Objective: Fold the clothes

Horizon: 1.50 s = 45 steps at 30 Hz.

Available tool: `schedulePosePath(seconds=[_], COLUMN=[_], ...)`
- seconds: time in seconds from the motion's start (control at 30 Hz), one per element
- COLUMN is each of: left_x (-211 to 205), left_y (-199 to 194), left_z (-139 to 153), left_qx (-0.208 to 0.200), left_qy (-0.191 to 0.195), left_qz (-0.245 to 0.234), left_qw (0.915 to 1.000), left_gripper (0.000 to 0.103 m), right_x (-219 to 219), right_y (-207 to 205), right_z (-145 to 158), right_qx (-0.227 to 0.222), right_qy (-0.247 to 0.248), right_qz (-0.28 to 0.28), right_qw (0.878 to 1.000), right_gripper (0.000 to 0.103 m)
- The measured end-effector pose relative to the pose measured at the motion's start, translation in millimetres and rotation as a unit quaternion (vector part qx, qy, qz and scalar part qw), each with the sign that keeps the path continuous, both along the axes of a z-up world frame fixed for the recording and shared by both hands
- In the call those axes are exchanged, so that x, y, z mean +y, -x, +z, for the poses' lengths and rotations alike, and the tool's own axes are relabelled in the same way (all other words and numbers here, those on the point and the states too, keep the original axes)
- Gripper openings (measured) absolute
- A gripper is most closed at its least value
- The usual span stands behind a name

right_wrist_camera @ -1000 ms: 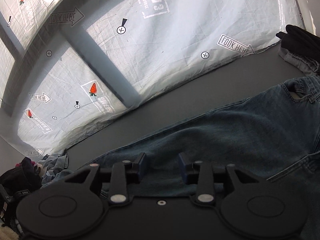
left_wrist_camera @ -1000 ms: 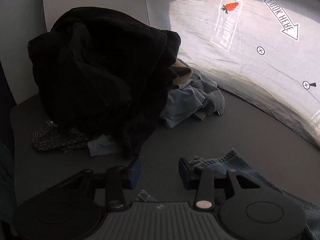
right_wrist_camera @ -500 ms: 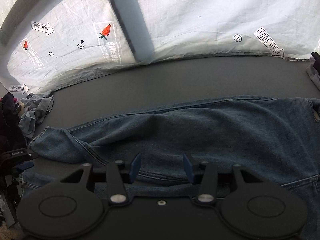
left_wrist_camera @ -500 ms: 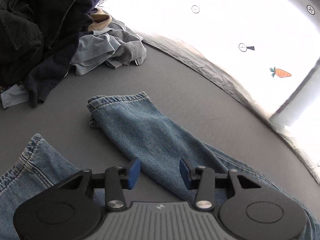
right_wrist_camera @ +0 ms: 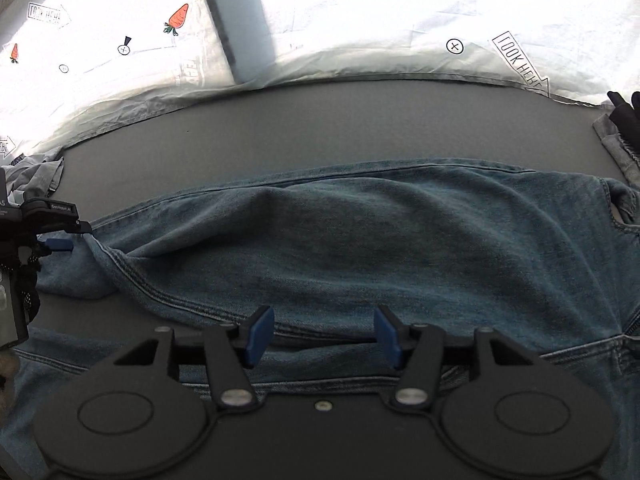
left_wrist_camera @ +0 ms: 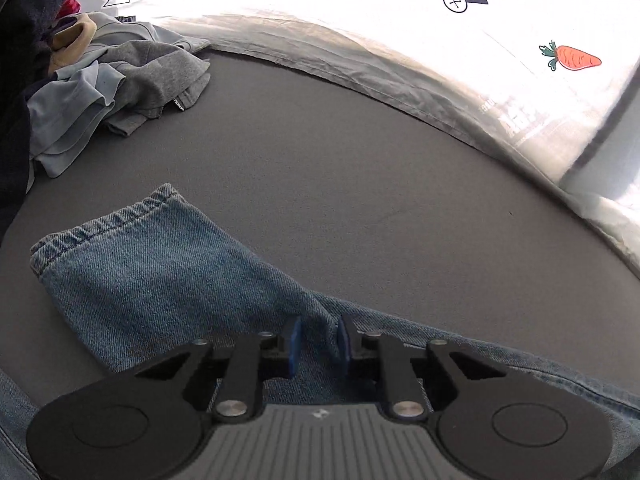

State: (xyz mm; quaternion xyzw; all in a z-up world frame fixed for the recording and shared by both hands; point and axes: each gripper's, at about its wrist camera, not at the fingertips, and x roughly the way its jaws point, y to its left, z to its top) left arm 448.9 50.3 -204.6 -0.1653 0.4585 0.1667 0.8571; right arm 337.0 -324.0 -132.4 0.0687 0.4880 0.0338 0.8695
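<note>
Between left claw (left_wrist_camera: 316, 340) pads — jeans (left_wrist_camera: 160, 280) fold, seemingly pinched.

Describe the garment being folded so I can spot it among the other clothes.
On the grey table, below the white printed sheet, lies a pair of jeans spread across the middle. It is the only blue denim with stitched hems, while the pile at the table's end is soft grey and dark cloth.

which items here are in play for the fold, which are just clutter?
In play:
- jeans
- left gripper, narrowed around a denim fold
- right gripper, open over the jeans

Clutter:
- pile of clothes
- dark items at the right edge
- printed sheet
</note>
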Motion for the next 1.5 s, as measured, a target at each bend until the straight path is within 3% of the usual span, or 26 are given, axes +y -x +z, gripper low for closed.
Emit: schedulePosePath(seconds=[0.03, 0.13, 0.2, 0.33, 0.43, 0.53, 0.67, 0.77, 0.83, 0.87, 1.03, 1.17, 1.23, 1.33, 1.43, 1.5], left_x=[-1, -1, -10, -28, -25, -9, 33, 61, 74, 79, 74, 43, 20, -26, -78, -106], left_y=[0, -2, -3, -3, 31, 73, 118, 151, 170, 177, 165, 132, 117, 100, 96, 98], left_z=[1, 15, 45, 108, 147, 149, 86, 43, 37, 40, 67, 93, 102, 104, 93, 77], left_qx=[-0.004, -0.023, -0.069, -0.164, -0.222, -0.208, -0.072, 0.022, 0.041, 0.032, -0.041, -0.108, -0.127, -0.122, -0.09, -0.069], left_qy=[0.001, -0.005, -0.025, -0.061, -0.063, -0.062, -0.041, -0.047, -0.052, -0.044, -0.044, -0.006, 0.01, -0.005, -0.067, -0.13], left_qz=[0.003, 0.013, -0.003, -0.032, -0.023, 0.023, 0.095, 0.174, 0.205, 0.211, 0.138, 0.024, -0.037, -0.125, -0.2, -0.238], left_qw=[1.0, 0.9996, 0.9973, 0.984, 0.9727, 0.976, 0.992, 0.9834, 0.9766, 0.976, 0.9887, 0.9939, 0.9912, 0.9846, 0.9734, 0.96], left_gripper=[0.001, 0.0, 0.0, 0.0, 0.001, 0.001, 0.002, 0.002, 0.002, 0.004, 0.033, 0.047, 0.06, 0.069, 0.069, 0.069], right_x=[-2, -6, -8, -13, -19, -26, -31, -34, -36, -35, -23, -12, -7, -5, -10, -12], right_y=[-1, -5, -6, -6, -3, 3, 5, 6, 7, 7, 3, 3, 5, 9, 11, 12], right_z=[-2, -8, -10, -7, -4, -4, -9, -13, -16, -16, -17, -17, -16, -15, -17, -17], right_qx=[0.003, 0.01, 0.01, -0.001, -0.009, -0.014, -0.004, 0.004, 0.01, 0.009, 0.014, 0.015, 0.01, 0.007, 0.008, 0.008], right_qy=[-0.003, -0.016, -0.024, -0.03, -0.036, -0.042, -0.058, -0.071, -0.079, -0.078, -0.066, -0.063, -0.053, -0.043, -0.049, -0.051], right_qz=[-0.005, -0.017, -0.021, -0.03, -0.043, -0.059, -0.068, -0.075, -0.079, -0.077, -0.058, -0.045, -0.037, -0.037, -0.048, -0.054], right_qw=[1.0, 1.0, 0.999, 0.999, 0.998, 0.997, 0.996, 0.995, 0.994, 0.994, 0.996, 0.997, 0.998, 0.998, 0.998, 0.997], right_gripper=[0.056, 0.056, 0.056, 0.056, 0.056, 0.056, 0.056, 0.056, 0.056, 0.057, 0.058, 0.058, 0.058, 0.059, 0.059, 0.06])
